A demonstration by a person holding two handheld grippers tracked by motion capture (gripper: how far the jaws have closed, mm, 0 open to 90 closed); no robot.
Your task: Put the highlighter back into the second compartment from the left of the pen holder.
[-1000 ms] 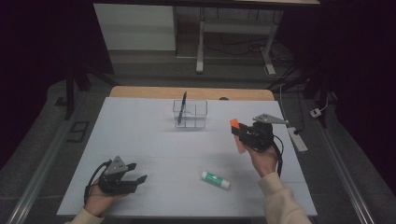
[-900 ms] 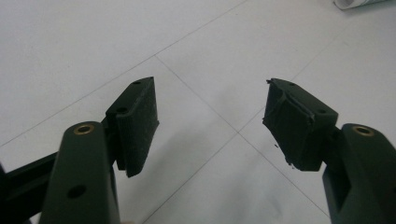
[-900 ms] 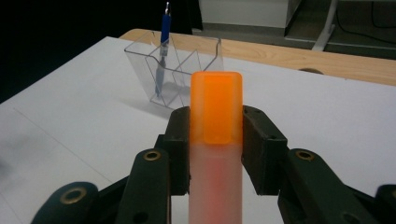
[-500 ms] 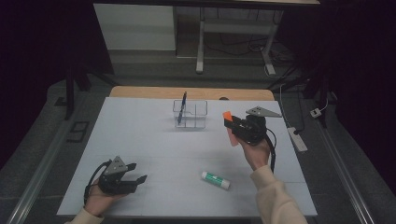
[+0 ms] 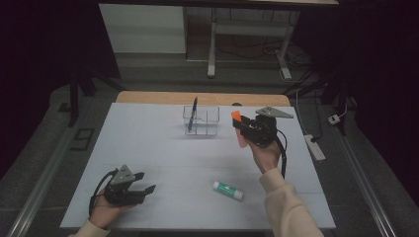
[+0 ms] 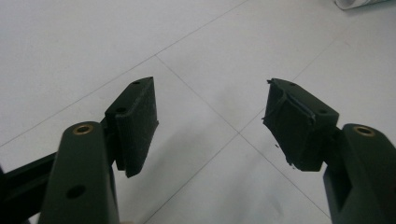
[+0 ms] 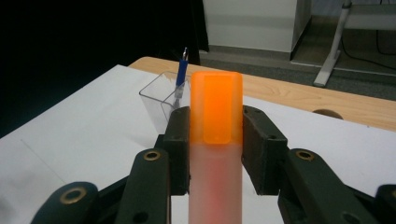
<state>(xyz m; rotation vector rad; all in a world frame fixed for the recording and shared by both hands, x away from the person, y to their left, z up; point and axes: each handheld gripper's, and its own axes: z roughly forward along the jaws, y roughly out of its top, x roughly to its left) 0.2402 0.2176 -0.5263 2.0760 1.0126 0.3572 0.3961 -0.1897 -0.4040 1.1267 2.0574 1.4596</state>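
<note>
1. We could read no text, label, brand, number or sign anywhere in the views.
2. The white and green tube (image 5: pixel 228 190), which lay on the table (image 5: pixel 148 148) well in front of the clear holder (image 5: pixel 201 121), carried green print, but it was too small and blurred for us to read.
3. The orange marker (image 7: pixel 216 140), held nearer than the clear holder, showed us no lettering.
</note>
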